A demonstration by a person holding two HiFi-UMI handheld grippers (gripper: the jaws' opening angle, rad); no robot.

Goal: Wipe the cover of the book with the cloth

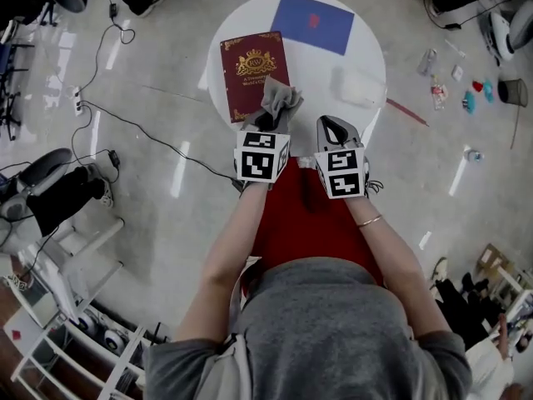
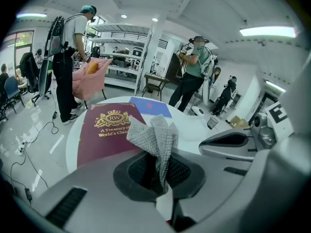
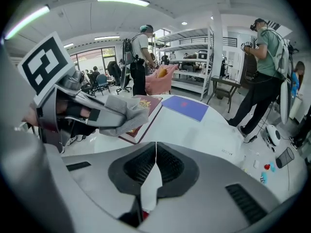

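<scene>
Supporting both items, the round white tabletop (image 1: 366, 57) stands below the person. The maroon book (image 1: 252, 73) lies flat on its left part, cover up, showing a gold crest and lettering. A blue sheet (image 1: 315, 22) lies at the far edge, just beside the book's far right corner. The right hand-held gripper (image 3: 155, 166) hangs at the tabletop's near edge, jaws pressed together on nothing. The left hand-held gripper (image 2: 160, 171), just beside it, pinches the grey cloth (image 2: 154, 137), which bunches over the book's near right corner.
</scene>
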